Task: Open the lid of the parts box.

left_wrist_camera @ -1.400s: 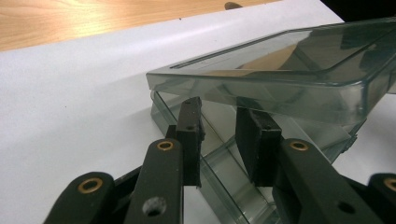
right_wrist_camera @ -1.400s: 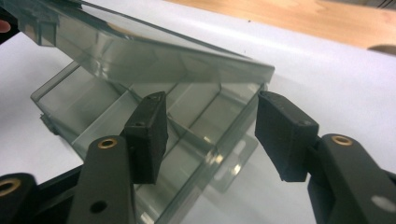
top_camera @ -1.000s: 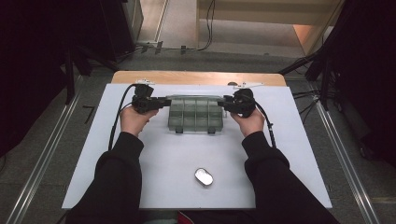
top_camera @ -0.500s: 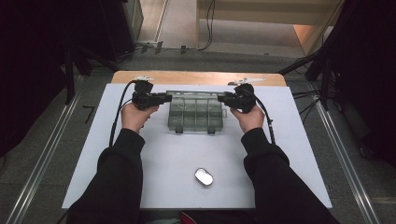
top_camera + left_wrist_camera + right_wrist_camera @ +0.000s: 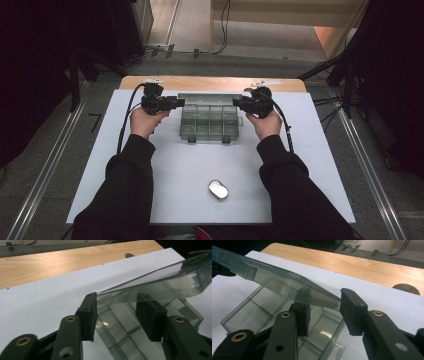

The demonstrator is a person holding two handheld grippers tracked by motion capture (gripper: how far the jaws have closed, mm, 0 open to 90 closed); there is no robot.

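Observation:
A clear plastic compartment box (image 5: 209, 125) sits on the white mat, its hinged lid (image 5: 207, 98) lifted at a slant. My left gripper (image 5: 180, 103) is at the box's left end. Its jaws have just been opening and stand apart around the lid's edge (image 5: 162, 282), above the compartments (image 5: 120, 322). My right gripper (image 5: 237, 104) is at the right end. The lid's corner (image 5: 274, 277) lies over its left jaw, a little short of the right pad (image 5: 352, 312). Both grippers (image 5: 120, 305) (image 5: 324, 305) are open with the lid between the jaws.
A small oval metal tin (image 5: 218, 189) lies on the white mat (image 5: 150, 165) near the front edge, between the person's forearms. A strip of wooden tabletop (image 5: 210, 83) runs behind the mat. Cables trail from both grippers.
Both grippers have shifted slightly toward the far edge at the box's ends, and the lid stands higher. The left jaws are wider apart.

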